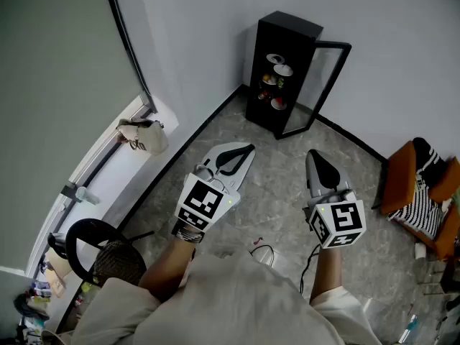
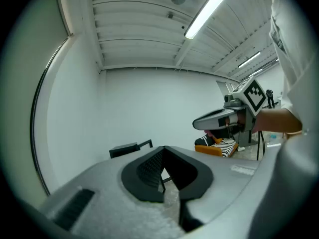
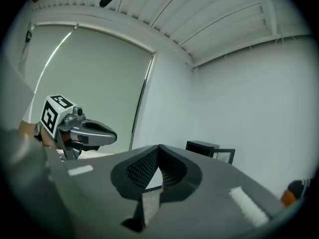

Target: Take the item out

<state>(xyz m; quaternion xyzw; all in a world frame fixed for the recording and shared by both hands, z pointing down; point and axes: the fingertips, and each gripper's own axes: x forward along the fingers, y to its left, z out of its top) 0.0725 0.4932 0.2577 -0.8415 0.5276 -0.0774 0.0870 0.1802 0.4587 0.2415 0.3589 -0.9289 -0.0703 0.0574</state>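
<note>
Both pairs of jaws are clenched tip to tip with nothing between them. The left gripper [image 1: 245, 152] and the right gripper [image 1: 317, 158] are held side by side and level over the floor, each pointing toward the far wall, the person's forearms reaching out from the bottom of the head view.

A grey speckled floor [image 1: 251, 207] fills the middle of that view and meets a plain pale wall [image 1: 388, 56] along a dark skirting line. On the left runs a long window ledge [image 1: 108, 171].

Against the wall stands a tall black cabinet [image 1: 291, 31], its glass door [image 1: 327, 85] swung open to the right. Both grippers are well apart from it.

At the right edge sits an orange seat [image 1: 399, 178] with a black-and-white striped cloth [image 1: 420, 214] lying on it. At lower left, a round black chair [image 1: 90, 246] stands close to the ledge.

A beige bag [image 1: 144, 135] rests on the ledge.

On the cabinet's shelves, behind the open door, sit the items [image 1: 275, 81]: pale dishes above and small red and coloured pieces below, too small to name. None of them is touched by either gripper.

A thin black cable [image 1: 266, 251] loops on the floor just ahead of the person.
</note>
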